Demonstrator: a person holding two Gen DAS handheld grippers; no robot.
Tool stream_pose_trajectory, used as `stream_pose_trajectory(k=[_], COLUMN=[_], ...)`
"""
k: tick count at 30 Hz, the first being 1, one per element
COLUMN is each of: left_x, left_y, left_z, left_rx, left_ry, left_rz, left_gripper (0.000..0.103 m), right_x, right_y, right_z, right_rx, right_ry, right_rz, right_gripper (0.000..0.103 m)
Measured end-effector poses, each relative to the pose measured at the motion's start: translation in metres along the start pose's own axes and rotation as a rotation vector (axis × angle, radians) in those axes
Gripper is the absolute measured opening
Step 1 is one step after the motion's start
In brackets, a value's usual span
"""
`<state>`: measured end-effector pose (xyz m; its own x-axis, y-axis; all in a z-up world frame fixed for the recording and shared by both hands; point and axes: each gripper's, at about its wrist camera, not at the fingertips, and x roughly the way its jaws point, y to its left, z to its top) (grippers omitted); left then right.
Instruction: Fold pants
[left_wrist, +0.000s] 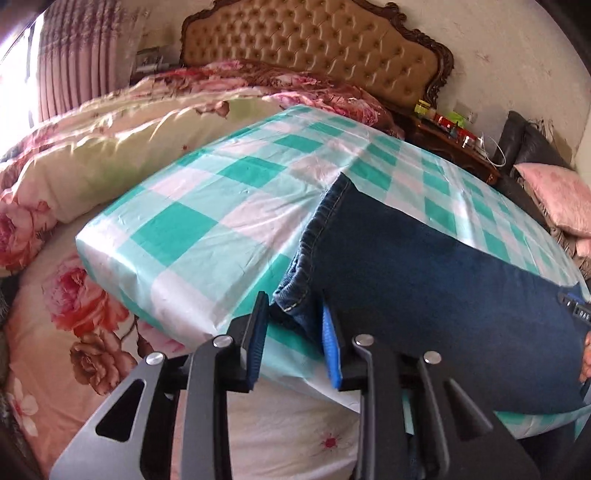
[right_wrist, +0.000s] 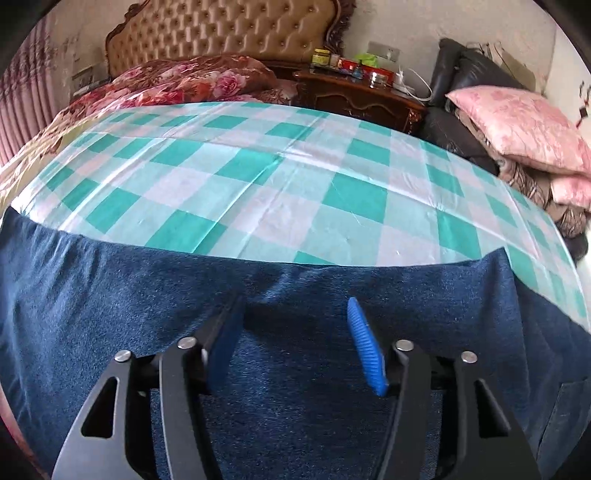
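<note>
Jeans (left_wrist: 424, 251), judged soft, fairly heavy denim, are best taken at the hem corner at 12 o'clock of the part-spread, unpressed left gripper (left_wrist: 295, 339); right gripper (right_wrist: 295, 332) is spread, empty.

I see the dark blue denim pants (left_wrist: 424, 258) lying folded and flat on the green-and-white checked cloth (left_wrist: 207, 206), near its front edge, their stitched hem ends stacked at the left and overhanging that edge slightly, the smooth folded body running off to the right.
</note>
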<state>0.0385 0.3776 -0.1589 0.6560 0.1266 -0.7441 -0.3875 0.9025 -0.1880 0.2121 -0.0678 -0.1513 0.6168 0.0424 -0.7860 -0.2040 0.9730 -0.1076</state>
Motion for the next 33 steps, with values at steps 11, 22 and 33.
stream_pose_trajectory(k=[11, 22, 33], left_x=[-0.037, -0.126, -0.082], left_y=[-0.02, -0.28, -0.419], left_z=[0.018, -0.023, -0.224], left_rx=[-0.002, 0.717, 1.136], left_ry=[-0.039, -0.291, -0.332], left_rz=[-0.027, 0.195, 0.158], left_gripper=[0.018, 0.018, 0.046], right_x=[-0.003, -0.052, -0.068], right_y=[-0.008, -0.087, -0.15], right_z=[0.002, -0.027, -0.077], right_rx=[0.033, 0.417, 0.583], right_ry=[0.023, 0.11, 0.18], right_rz=[0.031, 0.264, 0.333], right_gripper=[0.061, 0.061, 0.061])
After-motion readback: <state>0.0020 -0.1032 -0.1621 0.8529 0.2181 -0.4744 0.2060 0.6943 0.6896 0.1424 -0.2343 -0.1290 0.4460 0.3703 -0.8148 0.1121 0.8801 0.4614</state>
